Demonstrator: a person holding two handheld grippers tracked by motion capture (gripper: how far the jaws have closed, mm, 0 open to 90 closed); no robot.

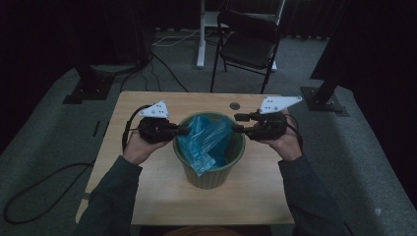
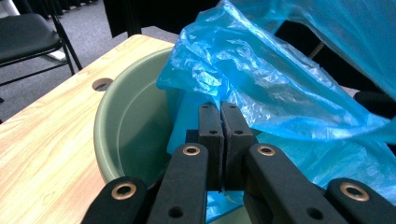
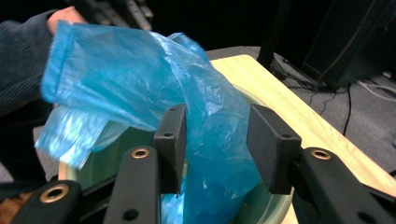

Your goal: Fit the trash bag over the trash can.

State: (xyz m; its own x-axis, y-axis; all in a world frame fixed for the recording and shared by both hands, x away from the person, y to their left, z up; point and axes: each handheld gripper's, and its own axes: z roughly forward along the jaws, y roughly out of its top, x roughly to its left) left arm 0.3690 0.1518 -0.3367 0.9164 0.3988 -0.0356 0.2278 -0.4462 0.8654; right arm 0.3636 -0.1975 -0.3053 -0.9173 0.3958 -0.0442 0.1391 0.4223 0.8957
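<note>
A green bin stands on the wooden table, about midway between its left and right edges and a little nearer the far edge than the near one. A blue plastic bag sits in the bin's mouth, crumpled, with part of it hanging down inside and part rising above the rim. A person's two hands come in from the near edge, each with a gripper, one on either side of the bin. The left gripper reaches in from the bin's left side at rim height; in the left gripper view its jaws are pressed together with a fold of the blue plastic bag pinched between the pads, the film spreading up and away from the grip over the green bin. The right gripper is at the bin's right side, just above the rim. In the right gripper view its jaws stand apart, and the blue plastic bag runs loosely through the gap between them; the pads do not press on it. A small round hole shows in the tabletop near the far edge, beyond the bin. A black folding chair stands on the floor past the table's far edge.
</note>
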